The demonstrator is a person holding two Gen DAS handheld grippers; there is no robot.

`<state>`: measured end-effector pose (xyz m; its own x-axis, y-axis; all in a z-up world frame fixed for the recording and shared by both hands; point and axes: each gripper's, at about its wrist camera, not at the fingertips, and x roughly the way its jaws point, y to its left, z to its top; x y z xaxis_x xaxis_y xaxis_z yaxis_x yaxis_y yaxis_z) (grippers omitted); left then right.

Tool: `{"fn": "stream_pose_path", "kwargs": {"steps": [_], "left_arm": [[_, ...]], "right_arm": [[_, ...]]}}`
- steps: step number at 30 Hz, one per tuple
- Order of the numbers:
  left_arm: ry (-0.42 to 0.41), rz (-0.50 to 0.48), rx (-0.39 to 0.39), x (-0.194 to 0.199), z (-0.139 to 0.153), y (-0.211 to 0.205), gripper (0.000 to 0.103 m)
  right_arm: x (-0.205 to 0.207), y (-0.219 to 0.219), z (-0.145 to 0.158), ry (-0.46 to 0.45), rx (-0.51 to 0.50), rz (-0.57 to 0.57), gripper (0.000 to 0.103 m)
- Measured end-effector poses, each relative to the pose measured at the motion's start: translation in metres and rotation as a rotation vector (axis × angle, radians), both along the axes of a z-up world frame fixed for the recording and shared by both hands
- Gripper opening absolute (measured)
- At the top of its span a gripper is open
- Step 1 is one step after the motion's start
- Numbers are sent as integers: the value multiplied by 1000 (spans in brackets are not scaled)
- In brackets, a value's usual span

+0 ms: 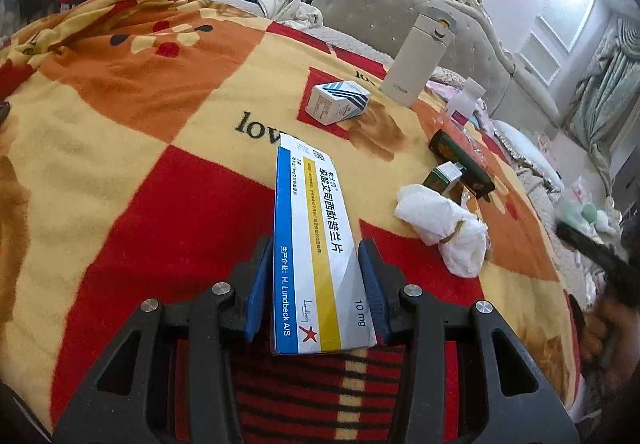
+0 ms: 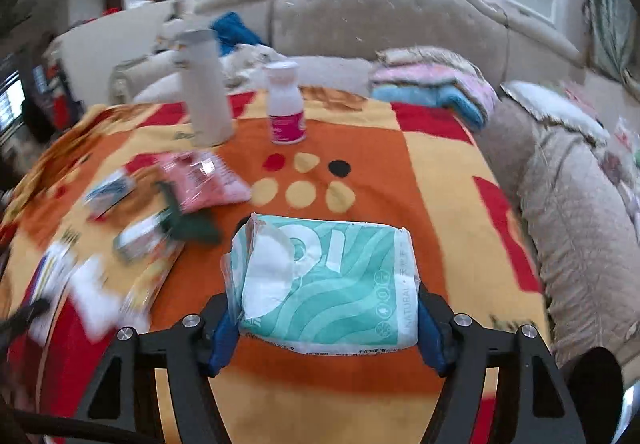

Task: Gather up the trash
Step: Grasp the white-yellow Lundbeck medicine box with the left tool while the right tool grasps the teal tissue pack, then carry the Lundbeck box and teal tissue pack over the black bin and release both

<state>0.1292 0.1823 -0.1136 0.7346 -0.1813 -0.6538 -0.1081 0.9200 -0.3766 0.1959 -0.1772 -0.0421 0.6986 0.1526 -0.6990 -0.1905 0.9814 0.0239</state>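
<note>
- The left gripper [image 1: 316,276] has its blue pads pinched on the sides of a long white medicine box [image 1: 316,248], whose far end juts forward over the checked blanket [image 1: 120,171].
- Just right of that box lies a crumpled white tissue [image 1: 444,230], loose on the blanket.
- Beyond the tissue sit a small green carton [image 1: 443,176] and a dark green packet [image 1: 460,161], close together.
- Further back from the medicine box: a small blue-striped box [image 1: 338,101], and behind it an upright white flask [image 1: 420,55].
- The right gripper [image 2: 324,318] straddles a teal tissue pack [image 2: 324,284]; both pads touch the pack's ends, clamping it.
- Left of the pack is blurred litter, with a pink wrapper [image 2: 204,179] clearest.
- Behind the pack stands a white bottle with a pink label [image 2: 286,103], beside the flask [image 2: 206,87].
</note>
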Motion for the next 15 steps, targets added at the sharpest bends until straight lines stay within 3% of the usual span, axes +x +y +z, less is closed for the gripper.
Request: {"fn": "stream_pose_path", "kwargs": {"steps": [5, 7, 9, 12, 15], "left_arm": [[4, -1, 64, -1, 2, -9, 41], [6, 10, 89, -3, 2, -11, 41], [11, 25, 113, -14, 8, -16, 41], [-41, 33, 111, -36, 32, -29, 41], [-63, 16, 104, -46, 47, -48, 41]], "right_arm": [[-78, -31, -8, -40, 17, 32, 70], [-99, -46, -17, -47, 82, 4, 70], [-107, -56, -25, 3, 110, -32, 70], [-122, -62, -15, -50, 73, -13, 70], [-131, -73, -16, -43, 47, -29, 70]]}}
